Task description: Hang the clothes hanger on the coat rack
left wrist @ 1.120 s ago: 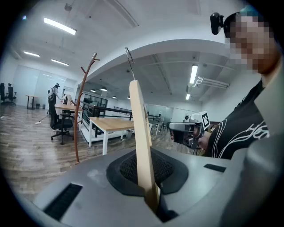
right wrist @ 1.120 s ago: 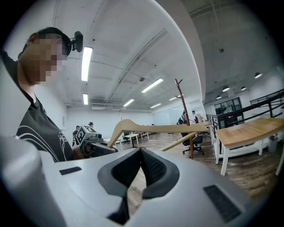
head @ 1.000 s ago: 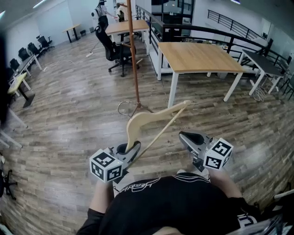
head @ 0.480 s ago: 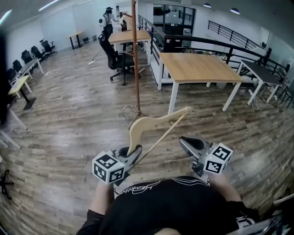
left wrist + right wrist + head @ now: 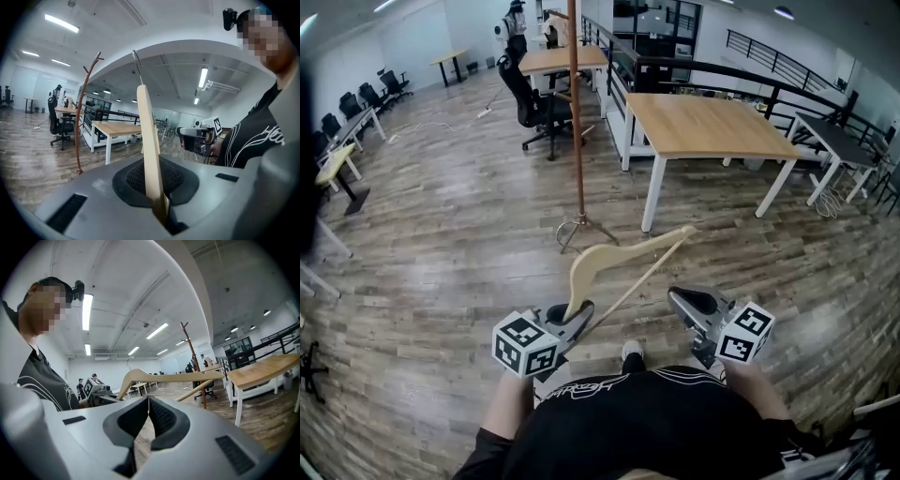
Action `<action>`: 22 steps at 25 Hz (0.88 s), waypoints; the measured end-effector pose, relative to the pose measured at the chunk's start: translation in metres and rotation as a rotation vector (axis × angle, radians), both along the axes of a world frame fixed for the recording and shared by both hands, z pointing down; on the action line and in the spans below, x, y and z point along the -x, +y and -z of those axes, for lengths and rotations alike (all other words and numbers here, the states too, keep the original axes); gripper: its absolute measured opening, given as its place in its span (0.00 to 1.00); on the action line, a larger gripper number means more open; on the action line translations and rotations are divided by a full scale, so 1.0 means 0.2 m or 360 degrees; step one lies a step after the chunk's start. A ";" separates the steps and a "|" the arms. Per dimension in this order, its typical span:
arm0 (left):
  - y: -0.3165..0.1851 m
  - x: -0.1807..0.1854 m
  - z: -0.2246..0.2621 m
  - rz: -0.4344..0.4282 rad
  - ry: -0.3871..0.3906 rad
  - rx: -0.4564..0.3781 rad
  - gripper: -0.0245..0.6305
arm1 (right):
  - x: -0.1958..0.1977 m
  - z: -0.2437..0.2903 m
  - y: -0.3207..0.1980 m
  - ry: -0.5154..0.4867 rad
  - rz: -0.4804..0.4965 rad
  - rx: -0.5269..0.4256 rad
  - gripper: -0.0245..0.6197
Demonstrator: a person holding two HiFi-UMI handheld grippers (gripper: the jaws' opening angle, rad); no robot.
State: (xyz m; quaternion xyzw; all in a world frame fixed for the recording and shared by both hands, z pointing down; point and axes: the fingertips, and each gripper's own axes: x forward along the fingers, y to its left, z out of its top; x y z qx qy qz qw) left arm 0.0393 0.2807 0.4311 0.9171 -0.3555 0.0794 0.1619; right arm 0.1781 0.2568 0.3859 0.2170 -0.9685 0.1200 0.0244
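A light wooden clothes hanger [image 5: 619,255] sticks up and forward from my left gripper [image 5: 572,314], which is shut on one end of it. In the left gripper view the hanger [image 5: 147,140] stands edge-on between the pads, its metal hook [image 5: 136,58] at the top. The coat rack [image 5: 576,122] is a thin brown pole on a tripod foot, standing on the floor well ahead of the hanger. My right gripper [image 5: 680,298] is beside the hanger on the right, shut and holding nothing. In the right gripper view its pads [image 5: 158,416] meet, and the hanger [image 5: 168,377] crosses behind them.
A wooden table with white legs [image 5: 703,127] stands right of the rack. Behind the rack are a black office chair [image 5: 525,94] and another table [image 5: 553,58]. A person [image 5: 511,28] stands far back. A dark railing [image 5: 787,80] runs along the right. A shoe [image 5: 630,352] shows between the grippers.
Both grippers have sunk a little, the hanger still clamped in the left one. A shoe has come into view beneath the hanger.
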 end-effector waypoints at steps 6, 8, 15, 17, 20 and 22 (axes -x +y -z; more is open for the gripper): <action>-0.24 0.03 -0.08 0.0046 -0.0039 0.0114 0.05 | 0.05 -0.09 -0.29 -0.0060 0.0056 0.0111 0.10; -0.34 0.06 -0.10 0.0067 -0.0064 0.0144 0.05 | 0.08 -0.12 -0.41 -0.0095 0.0079 0.0154 0.10; -0.88 0.09 -0.19 0.0108 -0.0122 0.0260 0.05 | 0.11 -0.21 -0.97 -0.0182 0.0128 0.0263 0.10; -1.05 0.07 -0.20 0.0106 -0.0140 0.0279 0.05 | 0.09 -0.23 -1.13 -0.0208 0.0124 0.0290 0.10; -1.29 0.03 -0.21 0.0092 -0.0185 0.0305 0.05 | 0.06 -0.28 -1.35 -0.0233 0.0115 0.0342 0.10; -1.39 0.01 -0.21 0.0079 -0.0220 0.0303 0.05 | 0.03 -0.30 -1.46 -0.0242 0.0118 0.0364 0.10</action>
